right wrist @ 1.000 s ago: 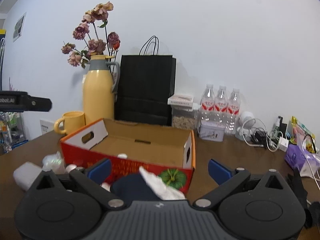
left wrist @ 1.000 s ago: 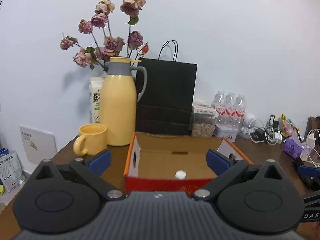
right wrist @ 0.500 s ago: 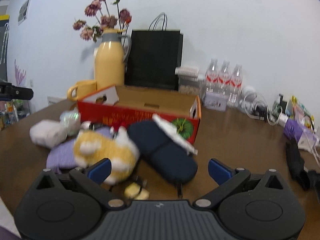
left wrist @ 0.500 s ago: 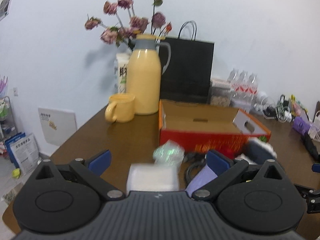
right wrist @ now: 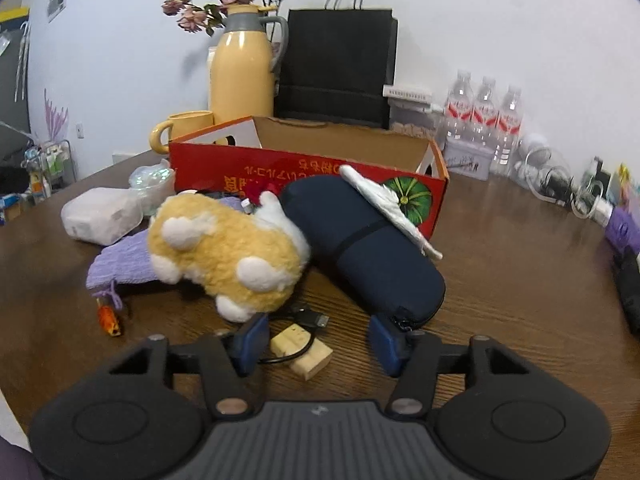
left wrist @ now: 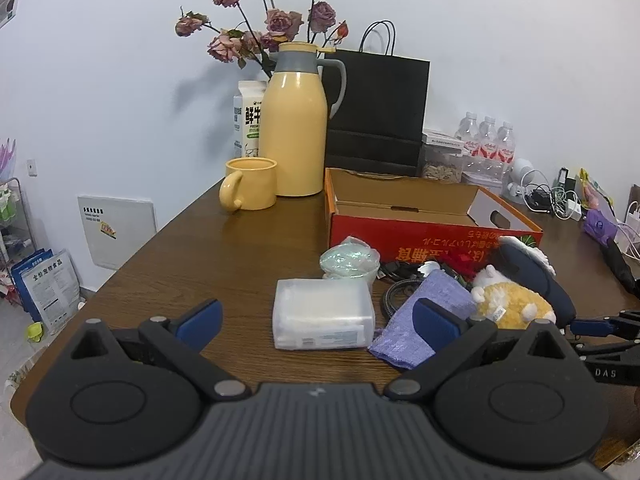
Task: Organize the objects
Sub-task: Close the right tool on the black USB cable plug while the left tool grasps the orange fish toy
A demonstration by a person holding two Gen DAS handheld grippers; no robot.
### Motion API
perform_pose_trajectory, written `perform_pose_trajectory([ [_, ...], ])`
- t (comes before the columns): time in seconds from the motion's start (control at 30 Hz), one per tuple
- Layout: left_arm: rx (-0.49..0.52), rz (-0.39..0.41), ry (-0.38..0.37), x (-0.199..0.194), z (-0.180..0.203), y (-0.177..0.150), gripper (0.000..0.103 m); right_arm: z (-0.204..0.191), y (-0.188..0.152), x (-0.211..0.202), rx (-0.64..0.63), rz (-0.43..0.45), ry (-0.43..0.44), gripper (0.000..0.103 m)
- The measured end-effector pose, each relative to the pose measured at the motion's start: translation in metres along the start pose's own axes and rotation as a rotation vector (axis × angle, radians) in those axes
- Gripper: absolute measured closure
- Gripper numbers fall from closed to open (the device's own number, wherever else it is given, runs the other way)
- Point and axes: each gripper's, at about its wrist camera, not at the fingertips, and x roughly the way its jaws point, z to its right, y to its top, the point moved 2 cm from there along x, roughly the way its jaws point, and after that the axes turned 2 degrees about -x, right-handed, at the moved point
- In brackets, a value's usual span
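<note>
While both views sat higher a second ago: they now look down onto the clutter in front of the red cardboard box [left wrist: 434, 236]
Change, left view: a second ago it faced the open box head-on; now a white tissue pack [left wrist: 323, 314], a purple cloth [left wrist: 424, 320] and an iridescent wrapped bundle [left wrist: 350, 260] fill the near surface [left wrist: 224, 264]
Change, right view: the box front filled the frame then; now the plush toy [right wrist: 224, 254] and the dark blue pouch [right wrist: 360, 236] lie close below the camera
Left hand-held gripper [left wrist: 316, 316]: held low over the surface, tilted forward and down, jaws spread wide, nothing gripped; the tissue pack lies ahead between the two blue pads, touching neither
Right hand-held gripper [right wrist: 318, 344]: angled down toward the surface, jaws have just been closing to about half width; a small tan block [right wrist: 302, 350] and a black cable [right wrist: 304, 318] lie between the pads, and no contact with either is visible
Right pad: just beside the zipped end of the dark blue pouch
Left pad: near the plush toy's foot
Plush toy: lying on the purple cloth, leaning against the pouch
White crumpled strip [right wrist: 390, 204]: draped over the pouch, in front of the box
Box: open, standing on the surface behind the pile, beside the yellow jug [left wrist: 296, 124] and yellow mug [left wrist: 250, 184]
</note>
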Motion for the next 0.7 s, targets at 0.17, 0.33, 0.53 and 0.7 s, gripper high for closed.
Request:
perform_pose_trajectory([
  [0.17, 0.006, -0.016, -0.017, 0.002, 0.004, -0.003, 0.000, 0.008, 0.004, 0.013, 0.022, -0.011, 0.081, 0.062],
  [0.33, 0.025, -0.037, -0.042, 0.004, 0.013, -0.009, 0.000, 0.008, 0.006, 0.021, 0.035, -0.037, 0.135, 0.079],
  [0.53, 0.044, -0.074, -0.078, 0.008, 0.025, -0.018, 0.000, 0.013, 0.000, 0.015, 0.084, -0.026, 0.117, 0.077],
  [0.7, 0.054, -0.120, -0.109, 0.014, 0.039, -0.028, 0.000, 0.015, -0.002, 0.014, 0.100, -0.021, 0.135, 0.084],
])
